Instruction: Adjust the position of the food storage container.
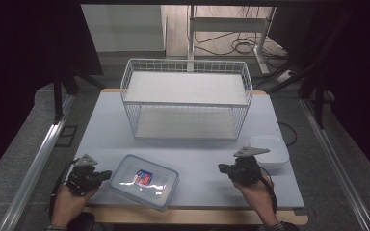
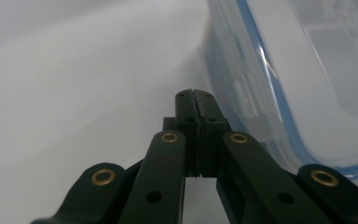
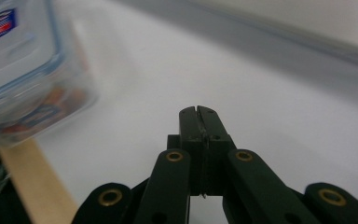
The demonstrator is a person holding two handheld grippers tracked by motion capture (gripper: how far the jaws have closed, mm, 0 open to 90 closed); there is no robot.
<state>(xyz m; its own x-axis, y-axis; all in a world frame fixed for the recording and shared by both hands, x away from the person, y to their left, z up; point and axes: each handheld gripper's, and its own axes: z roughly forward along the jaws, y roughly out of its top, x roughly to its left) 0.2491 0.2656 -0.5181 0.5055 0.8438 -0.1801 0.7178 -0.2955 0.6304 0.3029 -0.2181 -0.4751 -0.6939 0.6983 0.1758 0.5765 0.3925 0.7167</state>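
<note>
A clear plastic container [image 1: 144, 181] with a blue-edged lid lies on the near part of the white table [image 1: 197, 159], a little left of the middle. It sits turned at an angle, and its near corner comes close to the wooden front edge of the table. A red and blue label shows through the lid.

The left gripper [image 1: 107, 174] is at the near left, held by the person's left hand [image 1: 72, 204]. Its tips point to the right, toward the left side of the container, and they are just beside it. In the left gripper view the two black jaws of the left gripper [image 2: 195, 95] are pressed together with nothing between them, and the wall of the container [image 2: 279, 93] rises just to the right of them. I cannot tell if the tips touch the wall.

The right gripper [image 1: 221, 168] is at the near right, held by the right hand [image 1: 257, 195]. Its tips point to the left, toward the container, but they are apart from it, with bare table between. In the right gripper view the jaws of the right gripper [image 3: 198, 112] are also closed on nothing, and the container [image 3: 28, 70] is seen at the upper left, blurred.

A white bowl [image 1: 272, 151] stands just right of the right gripper. Farther away, in the middle of the table, stands a white wire rack [image 1: 187, 98] with two shelves.
</note>
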